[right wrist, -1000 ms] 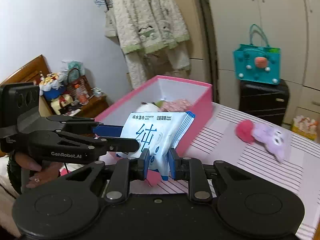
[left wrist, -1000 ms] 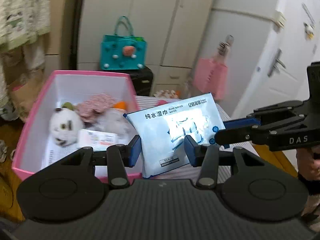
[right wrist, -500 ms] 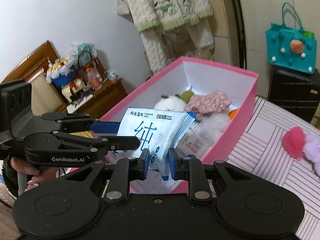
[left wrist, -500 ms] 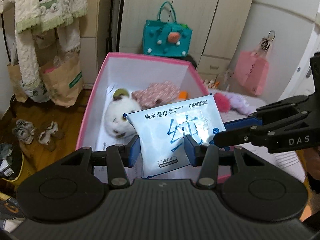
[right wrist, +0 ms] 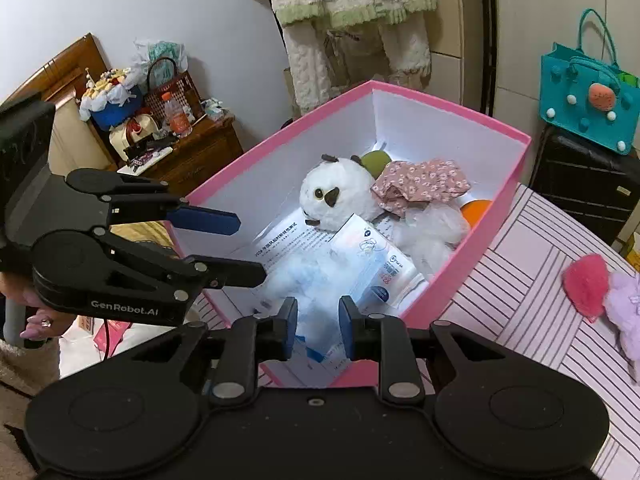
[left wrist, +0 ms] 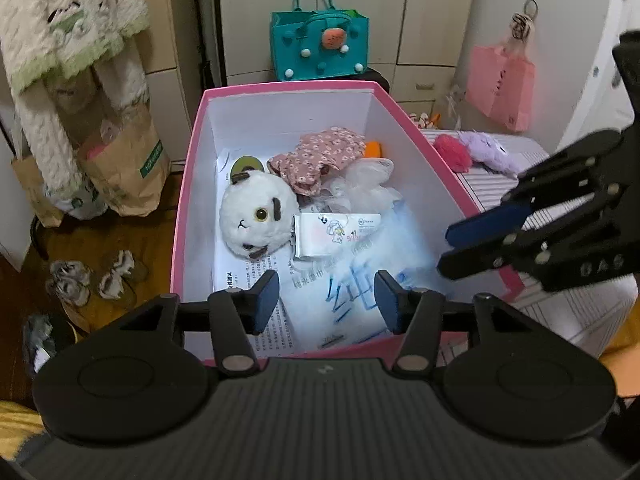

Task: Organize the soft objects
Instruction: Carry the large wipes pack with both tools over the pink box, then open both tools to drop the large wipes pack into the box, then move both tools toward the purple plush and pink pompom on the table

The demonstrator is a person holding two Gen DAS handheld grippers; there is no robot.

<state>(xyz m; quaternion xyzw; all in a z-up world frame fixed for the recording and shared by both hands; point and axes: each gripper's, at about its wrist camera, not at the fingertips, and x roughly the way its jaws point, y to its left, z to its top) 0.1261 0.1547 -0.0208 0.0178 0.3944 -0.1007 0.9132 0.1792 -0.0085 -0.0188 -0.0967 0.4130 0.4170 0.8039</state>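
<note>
The pink box (left wrist: 182, 216) stands on the striped surface (right wrist: 532, 292), with the blurred wet-wipes pack (left wrist: 352, 280) inside its near end, touching neither tool. Beside it lie a white plush (left wrist: 256, 220) and floral cloth (left wrist: 316, 152). The left hand-held gripper (left wrist: 326, 300) is opening above the pack; the right hand-held gripper (right wrist: 318, 326) is parting narrowly, pads clear.

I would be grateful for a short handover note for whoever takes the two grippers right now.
Left gripper: jaws opening, pads off the wet wipes pack.
Right gripper: jaws opening, pack blurred between them.
Pack is dropping into the pink box, beside the white plush, floral cloth and tissue pack.
Left: pink pompom and purple plush on the striped table.
</note>
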